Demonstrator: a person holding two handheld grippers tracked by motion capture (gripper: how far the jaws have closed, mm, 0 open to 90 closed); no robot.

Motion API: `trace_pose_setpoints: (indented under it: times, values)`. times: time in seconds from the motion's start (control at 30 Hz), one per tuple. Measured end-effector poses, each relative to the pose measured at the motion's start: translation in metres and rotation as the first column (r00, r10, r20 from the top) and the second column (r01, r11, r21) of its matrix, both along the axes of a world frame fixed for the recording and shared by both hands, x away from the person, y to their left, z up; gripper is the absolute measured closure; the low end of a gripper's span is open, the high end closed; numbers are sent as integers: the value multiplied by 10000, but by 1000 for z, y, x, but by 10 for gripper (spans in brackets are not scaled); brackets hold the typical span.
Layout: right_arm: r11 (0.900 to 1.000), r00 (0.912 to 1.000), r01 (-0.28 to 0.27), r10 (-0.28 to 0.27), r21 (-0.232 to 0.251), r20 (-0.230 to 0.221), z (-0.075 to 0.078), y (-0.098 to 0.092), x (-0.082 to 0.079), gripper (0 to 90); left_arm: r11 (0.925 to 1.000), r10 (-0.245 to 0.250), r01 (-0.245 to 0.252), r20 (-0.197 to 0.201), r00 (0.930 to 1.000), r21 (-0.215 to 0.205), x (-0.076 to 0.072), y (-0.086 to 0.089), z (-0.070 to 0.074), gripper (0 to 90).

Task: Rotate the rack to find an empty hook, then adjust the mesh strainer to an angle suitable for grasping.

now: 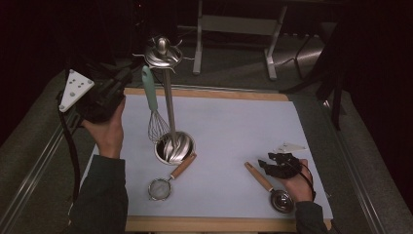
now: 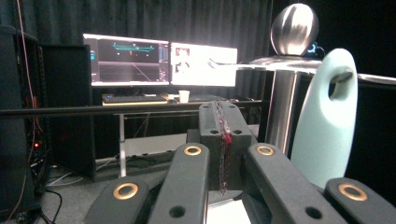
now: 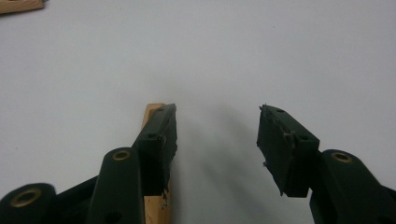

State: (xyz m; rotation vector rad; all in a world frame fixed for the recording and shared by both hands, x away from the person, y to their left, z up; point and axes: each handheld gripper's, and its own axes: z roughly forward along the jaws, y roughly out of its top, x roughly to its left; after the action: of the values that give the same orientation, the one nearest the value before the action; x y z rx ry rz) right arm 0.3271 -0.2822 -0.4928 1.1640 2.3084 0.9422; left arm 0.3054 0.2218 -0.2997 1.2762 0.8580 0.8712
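A steel utensil stand rises from its round base in the middle of the white mat. A whisk with a mint handle seems to hang from the stand's top disc. My left gripper is held in the air just left of that handle. In the left gripper view its jaws are shut with nothing between them, and the mint handle stands to their right, beside the stand's pole. My right gripper rests open on the mat; a wooden handle lies under its left jaw.
A small strainer with a wooden handle lies in front of the stand's base. A small steel ladle with a wooden handle lies by my right hand. The mat sits on a wood-edged table. Monitors glow far behind.
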Motion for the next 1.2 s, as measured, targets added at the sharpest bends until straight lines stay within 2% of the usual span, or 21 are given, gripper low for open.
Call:
trace_pose_setpoints:
  times: [0.4,0.47,0.57,0.73,0.83,1.0,1.13,1.2]
  values:
    - [10000,10000,60,-60,24,-12,1,-2,-1,469,9985,-289,314,-556,9980,443,-6,3,-21,880]
    - [10000,10000,57,-57,20,-10,0,-1,-1,469,9980,-429,459,-688,9967,430,-7,3,-27,855]
    - [10000,10000,54,-54,19,-21,0,-1,-1,469,9954,-541,609,-911,9944,741,-10,0,-35,834]
    - [10000,10000,59,-59,37,15,0,-2,-2,468,9923,-756,868,-1233,9895,886,-15,-4,-52,783]
    - [9999,10000,94,-94,44,-9,0,-2,-3,468,9872,-920,1107,-1580,9831,1145,-17,-7,-65,760]
    - [10000,10000,75,-75,45,15,1,-2,-3,467,9822,-1120,1423,-2252,9678,1231,-20,-9,-90,749]
    - [10000,10000,81,-81,50,23,1,-2,-3,467,9775,-1204,1634,-2829,9516,1336,-24,-9,-111,743]
    - [10000,10000,73,-73,25,19,1,-2,-3,467,9759,-1241,1735,-3175,9401,1324,-25,-9,-122,734]
